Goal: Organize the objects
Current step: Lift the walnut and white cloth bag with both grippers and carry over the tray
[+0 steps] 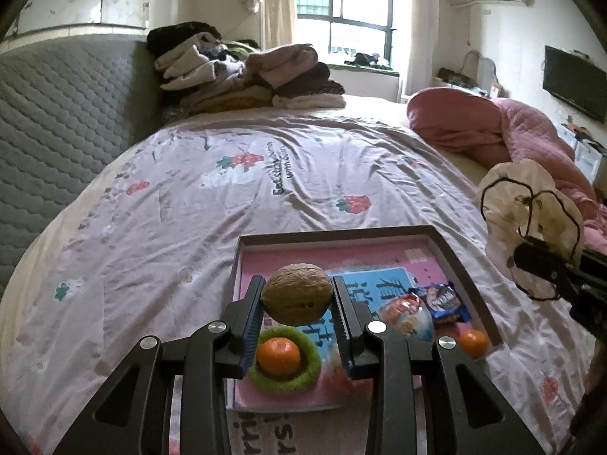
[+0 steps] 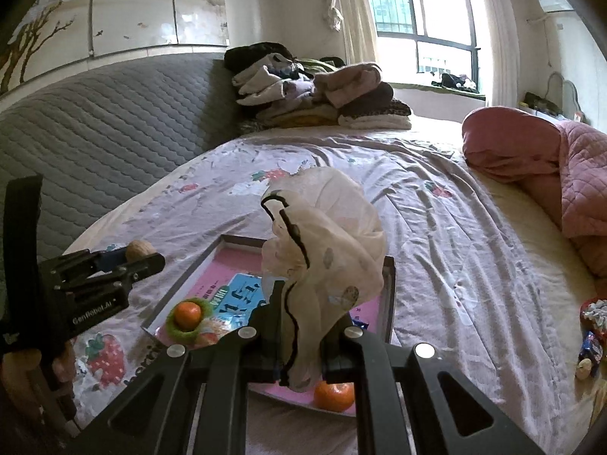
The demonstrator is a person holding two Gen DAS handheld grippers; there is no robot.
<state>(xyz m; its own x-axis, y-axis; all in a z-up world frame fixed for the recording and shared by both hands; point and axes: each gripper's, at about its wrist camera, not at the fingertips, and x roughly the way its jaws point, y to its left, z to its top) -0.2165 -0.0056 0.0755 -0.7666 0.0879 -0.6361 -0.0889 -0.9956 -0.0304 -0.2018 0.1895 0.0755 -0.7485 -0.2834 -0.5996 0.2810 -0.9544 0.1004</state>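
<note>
Left wrist view: the left gripper (image 1: 297, 299) squeezes a walnut (image 1: 296, 292) over the tray (image 1: 470, 276) on the strawberry bedsheet (image 1: 170, 220). Right wrist view: the right gripper (image 2: 303, 326), pinched tight, holds a crumpled cloth (image 2: 326, 235) above the tray near a window (image 2: 425, 11).

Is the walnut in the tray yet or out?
Out: the left tongs hold the walnut in the air above the tray.

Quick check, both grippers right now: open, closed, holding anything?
Left gripper: closed on a walnut.
Right gripper: closed on a cream cloth scrunchie.
</note>
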